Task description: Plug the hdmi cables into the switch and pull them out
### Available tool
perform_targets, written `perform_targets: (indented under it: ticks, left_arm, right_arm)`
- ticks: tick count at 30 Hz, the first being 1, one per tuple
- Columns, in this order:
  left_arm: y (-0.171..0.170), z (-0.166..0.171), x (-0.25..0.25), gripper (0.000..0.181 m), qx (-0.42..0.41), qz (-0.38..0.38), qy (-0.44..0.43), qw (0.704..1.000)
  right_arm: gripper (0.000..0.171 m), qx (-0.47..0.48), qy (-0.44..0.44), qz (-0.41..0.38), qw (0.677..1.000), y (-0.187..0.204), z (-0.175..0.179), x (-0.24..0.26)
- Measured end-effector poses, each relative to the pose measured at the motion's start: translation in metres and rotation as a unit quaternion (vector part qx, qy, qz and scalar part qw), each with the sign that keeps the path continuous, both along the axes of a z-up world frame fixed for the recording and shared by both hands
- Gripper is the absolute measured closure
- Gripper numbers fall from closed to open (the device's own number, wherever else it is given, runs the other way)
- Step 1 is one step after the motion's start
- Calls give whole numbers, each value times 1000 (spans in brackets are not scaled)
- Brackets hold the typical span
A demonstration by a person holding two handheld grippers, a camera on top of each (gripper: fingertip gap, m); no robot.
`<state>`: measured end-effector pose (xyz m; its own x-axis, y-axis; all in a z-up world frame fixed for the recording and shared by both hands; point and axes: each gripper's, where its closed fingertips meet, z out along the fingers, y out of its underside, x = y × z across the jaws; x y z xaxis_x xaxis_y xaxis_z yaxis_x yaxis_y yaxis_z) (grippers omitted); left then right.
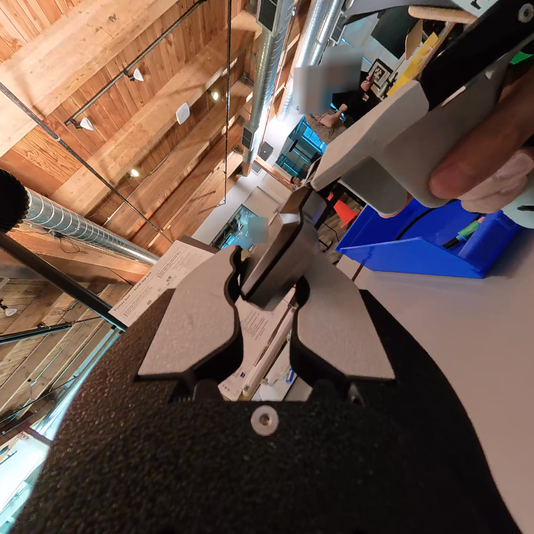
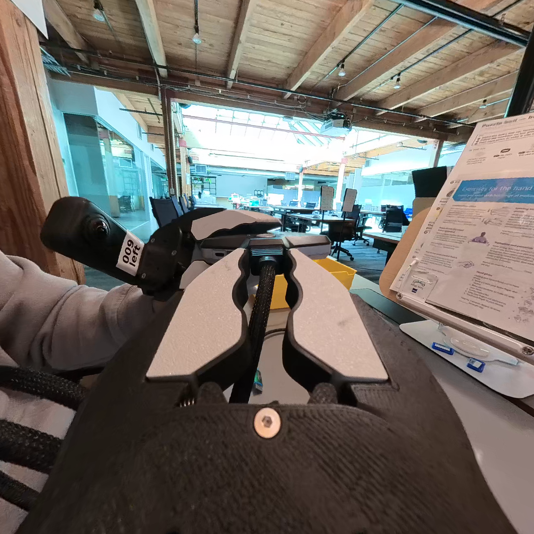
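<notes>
We pinch the rigid plug [image 2: 265, 254] between our right gripper [image 2: 265, 261] tips, braided cable [image 2: 260, 312] trailing back; our left gripper [image 1: 270, 277] clamps the small, hard switch [image 1: 277, 260] just ahead.

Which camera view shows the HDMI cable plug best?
The right wrist view: the HDMI cable plug sits between the right hand-held gripper fingers, against the switch. The left wrist view shows the switch, not the plug.

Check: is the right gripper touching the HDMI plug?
Touching. The right wrist view shows the right gripper with both fingers closed against the sides of the plug, no gap, its tip at the switch.
</notes>
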<state>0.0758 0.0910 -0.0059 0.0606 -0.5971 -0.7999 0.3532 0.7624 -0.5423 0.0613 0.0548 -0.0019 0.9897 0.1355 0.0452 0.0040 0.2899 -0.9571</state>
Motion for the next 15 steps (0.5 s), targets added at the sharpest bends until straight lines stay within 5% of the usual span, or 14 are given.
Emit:
perform_targets:
  ticks: [6,10,12,15]
  left_arm:
    - [2,-7,0,147,6,-10,18,1000]
    - [11,0,-15,143,-59,-86,46,994]
    - [23,-12,-18,141,-92,-116,112,983]
    - [46,-74,-19,133,-76,-135,297,942]
  right_arm:
    - [148,-13,-25,-9,1000,2,-6,1]
    - [148,13,-12,-42,999,-18,8,17]
    - [148,32,3,-62,998,-37,12,35]
    - [148,60,23,-65,996,-60,15,50]
